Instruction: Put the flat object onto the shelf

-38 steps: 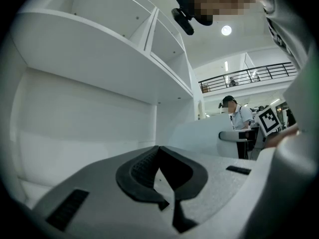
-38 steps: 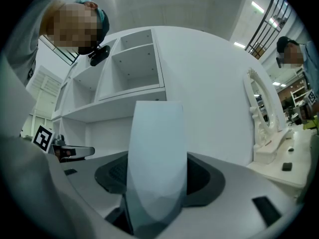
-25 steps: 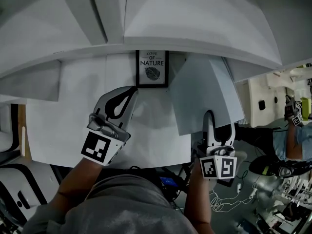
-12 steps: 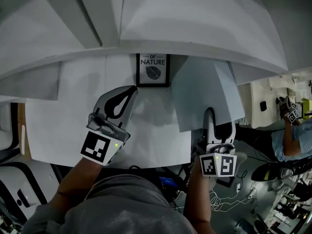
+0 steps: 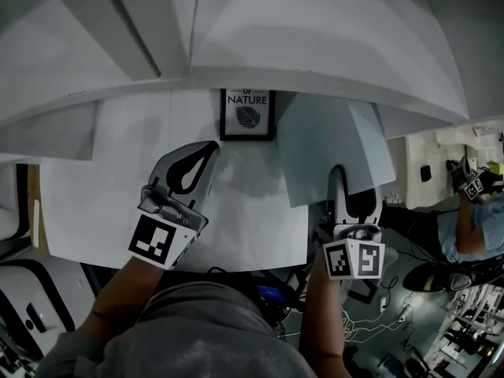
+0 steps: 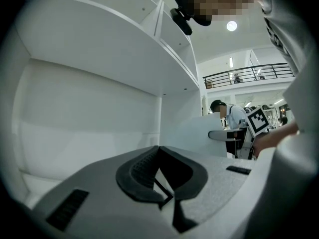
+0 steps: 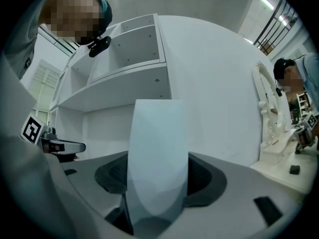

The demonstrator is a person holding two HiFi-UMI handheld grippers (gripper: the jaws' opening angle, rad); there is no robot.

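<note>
Pinching the flat sheet (image 5: 327,152) by its near edge alone in the right tool (image 7: 157,183), so risking a pivot or a slip out, or a far corner catching on the overhanging shelf (image 5: 315,46). Sticking straight out of those clamped jaws toward the far side, over the counter's (image 5: 118,172) right end, just right of the framed picture (image 5: 247,115). Holding the left tool (image 5: 209,146) at the near left, jaws together on nothing.

A thin, pale, plain flat sheet (image 5: 335,152) is gripped at its near edge by the right tongs (image 5: 350,201) and is held over the right end of the white shelf (image 5: 118,164), its far edge lying just below the upper board
</note>
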